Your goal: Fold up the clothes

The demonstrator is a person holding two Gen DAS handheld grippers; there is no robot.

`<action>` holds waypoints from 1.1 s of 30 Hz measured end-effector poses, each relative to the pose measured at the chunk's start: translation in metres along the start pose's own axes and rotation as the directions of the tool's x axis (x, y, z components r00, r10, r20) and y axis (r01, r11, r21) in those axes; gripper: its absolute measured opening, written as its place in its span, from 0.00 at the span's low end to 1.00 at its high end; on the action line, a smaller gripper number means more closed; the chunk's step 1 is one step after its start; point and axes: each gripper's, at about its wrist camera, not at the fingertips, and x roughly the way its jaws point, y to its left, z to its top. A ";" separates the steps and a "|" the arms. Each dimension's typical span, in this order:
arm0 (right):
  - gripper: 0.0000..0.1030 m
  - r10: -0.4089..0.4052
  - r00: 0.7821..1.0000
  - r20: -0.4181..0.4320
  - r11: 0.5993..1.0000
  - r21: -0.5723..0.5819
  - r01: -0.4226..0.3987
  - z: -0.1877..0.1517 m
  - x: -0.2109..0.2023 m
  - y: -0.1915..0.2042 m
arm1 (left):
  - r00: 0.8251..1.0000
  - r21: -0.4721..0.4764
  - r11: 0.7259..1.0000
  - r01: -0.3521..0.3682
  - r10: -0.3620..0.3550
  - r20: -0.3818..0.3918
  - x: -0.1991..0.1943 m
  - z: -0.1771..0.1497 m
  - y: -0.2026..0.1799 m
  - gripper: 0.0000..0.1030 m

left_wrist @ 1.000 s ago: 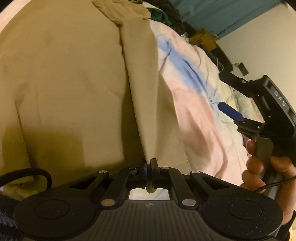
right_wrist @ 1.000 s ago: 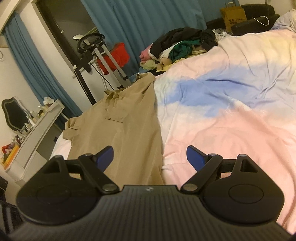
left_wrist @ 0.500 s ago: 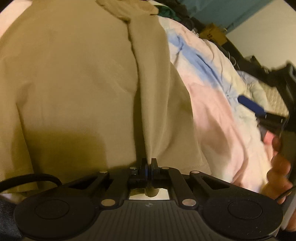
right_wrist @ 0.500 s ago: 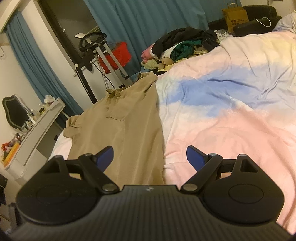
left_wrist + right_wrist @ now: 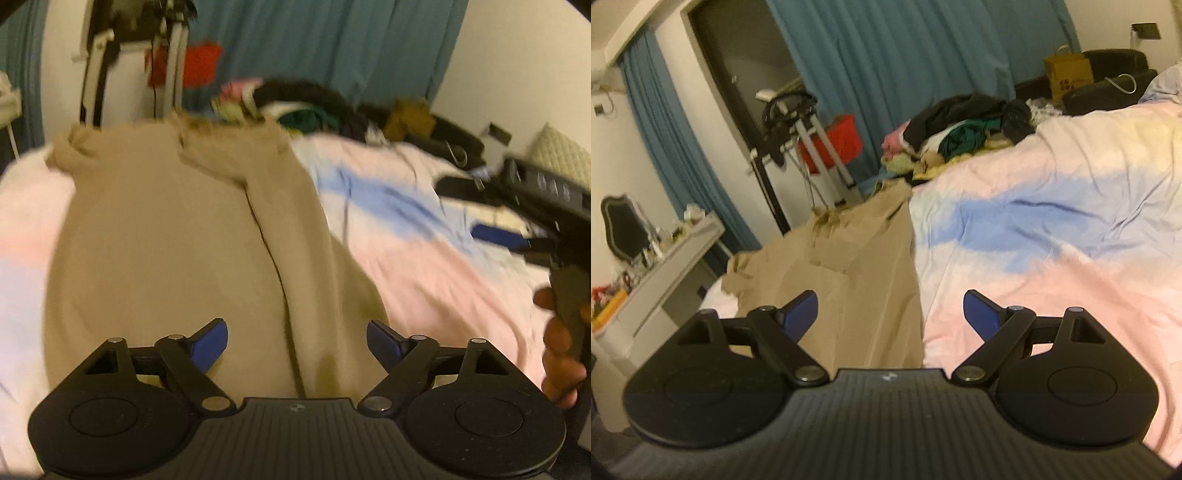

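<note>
Let go of shirt [image 5: 166,240] fold since a second ago: left gripper [image 5: 297,338] jaws opening, nothing between. Right gripper [image 5: 890,312] jaws spread, empty. Shirt flat on bed [image 5: 1071,229], right side folded over.

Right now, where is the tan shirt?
The tan shirt lies spread on the bed's left side in the right wrist view, beside the pastel duvet, with the clothes pile behind it.

Teal curtains [image 5: 923,74] hang behind a pastel-covered bed [image 5: 1071,206].
</note>
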 end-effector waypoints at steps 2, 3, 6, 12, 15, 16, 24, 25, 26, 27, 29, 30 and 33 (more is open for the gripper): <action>0.85 0.009 1.000 0.019 1.000 0.001 -0.009 0.001 -0.002 0.000 | 0.999 0.007 1.000 -0.017 0.017 0.034 -0.006 0.014 0.002 0.96; 0.85 0.014 1.000 0.024 1.000 -0.004 -0.014 0.001 -0.003 0.001 | 0.998 0.017 1.000 -0.026 0.025 0.051 -0.010 0.021 0.003 0.96; 0.85 0.024 0.999 0.029 0.999 -0.032 -0.023 0.000 -0.002 0.006 | 0.995 0.039 0.998 -0.045 0.042 0.091 -0.011 0.042 0.002 0.98; 0.85 0.028 0.999 0.043 0.998 -0.056 -0.026 -0.003 0.000 0.011 | 0.994 -0.030 0.999 -0.035 0.038 0.106 -0.005 0.059 0.026 0.99; 0.85 0.035 0.999 0.042 0.997 -0.066 -0.032 -0.006 0.003 0.013 | 0.994 -0.052 0.997 -0.048 0.053 0.097 0.000 0.058 0.039 0.99; 0.85 0.037 0.999 0.033 0.997 -0.073 -0.034 -0.006 0.006 0.015 | 0.994 -0.054 0.997 -0.055 0.060 0.093 0.004 0.059 0.042 0.99; 0.84 0.048 0.995 -0.088 0.955 -0.288 -0.072 0.015 0.066 0.054 | 0.983 -0.039 0.991 -0.129 0.133 0.124 -0.003 0.064 0.077 0.99; 0.84 0.051 0.993 -0.102 0.946 -0.314 -0.081 0.018 0.079 0.063 | 0.978 -0.023 0.989 -0.147 0.149 0.147 -0.006 0.064 0.080 0.99; 0.84 0.052 0.993 -0.109 0.935 -0.343 -0.087 0.020 0.093 0.072 | 0.973 -0.011 0.987 -0.160 0.160 0.166 -0.009 0.064 0.085 0.99; 0.84 0.050 0.993 -0.107 0.922 -0.376 -0.087 0.022 0.109 0.085 | 0.970 -0.013 0.986 -0.168 0.168 0.178 -0.011 0.064 0.092 0.99; 0.77 0.062 0.991 -0.123 0.904 -0.413 -0.107 0.022 0.148 0.114 | 0.963 -0.027 0.982 -0.187 0.188 0.193 -0.012 0.063 0.107 0.99; 0.76 0.070 0.988 -0.136 0.897 -0.425 -0.122 0.022 0.168 0.129 | 0.959 -0.029 0.979 -0.201 0.203 0.197 -0.012 0.063 0.113 0.99; 0.73 0.117 0.977 -0.180 0.866 -0.463 -0.189 0.018 0.231 0.181 | 0.954 -0.068 0.974 -0.216 0.225 0.199 -0.009 0.064 0.135 0.99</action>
